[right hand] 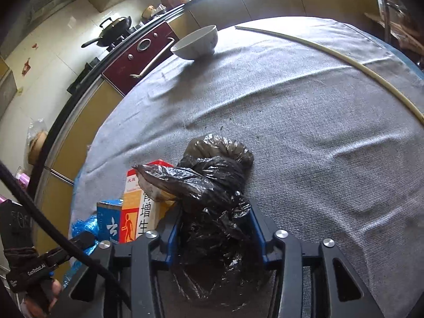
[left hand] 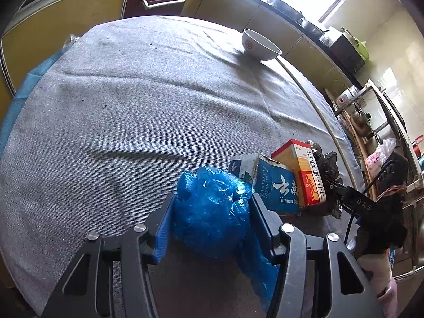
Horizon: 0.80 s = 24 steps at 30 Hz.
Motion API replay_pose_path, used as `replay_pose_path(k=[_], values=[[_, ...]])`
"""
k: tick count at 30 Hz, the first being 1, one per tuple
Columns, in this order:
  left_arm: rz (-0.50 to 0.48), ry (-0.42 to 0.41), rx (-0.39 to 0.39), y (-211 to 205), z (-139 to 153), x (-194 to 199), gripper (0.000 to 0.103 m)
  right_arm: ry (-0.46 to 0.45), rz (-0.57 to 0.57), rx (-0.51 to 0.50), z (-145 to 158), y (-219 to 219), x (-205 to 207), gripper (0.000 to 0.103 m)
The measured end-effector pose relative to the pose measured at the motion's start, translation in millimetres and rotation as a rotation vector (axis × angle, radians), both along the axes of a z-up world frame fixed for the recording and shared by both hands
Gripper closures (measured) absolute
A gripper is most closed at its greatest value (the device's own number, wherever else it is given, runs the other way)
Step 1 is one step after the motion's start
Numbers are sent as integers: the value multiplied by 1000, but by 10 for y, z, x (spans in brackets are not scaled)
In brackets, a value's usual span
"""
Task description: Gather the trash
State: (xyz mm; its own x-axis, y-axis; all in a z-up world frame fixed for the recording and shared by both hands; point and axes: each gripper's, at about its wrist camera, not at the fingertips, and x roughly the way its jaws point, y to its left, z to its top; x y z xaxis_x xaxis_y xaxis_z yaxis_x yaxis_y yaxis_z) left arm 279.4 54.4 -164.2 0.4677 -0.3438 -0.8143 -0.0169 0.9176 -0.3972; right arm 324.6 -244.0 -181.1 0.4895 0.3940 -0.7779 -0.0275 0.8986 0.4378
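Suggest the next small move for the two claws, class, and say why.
Probably lift both together: the left claw pinches the blue bag and the right claw pinches the black bag, both still resting on the cloth-covered table.

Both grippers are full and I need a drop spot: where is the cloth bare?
Bare grey cloth runs from the blue bag in the left gripper out to the white bowl. Crowded: the two cartons wedged between the blue bag and the black bag in the right gripper.
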Motion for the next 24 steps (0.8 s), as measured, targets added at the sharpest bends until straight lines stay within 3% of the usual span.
replay_pose_path(k=[7,13,20,24], values=[[-19,-15,4,9,31,-161,53,-23,-20,39,0,-102,-262,60],[-15,-23,7,-12,122,-410,56,-74,-23,58,231,-251,-654,60],[-33,-96,16,-155,454,-877,56,-153,-20,100,576,-383,-1240,60],[-52,-137,60,-290,651,-1125,56,-197,-8,109,743,-444,-1616,60]])
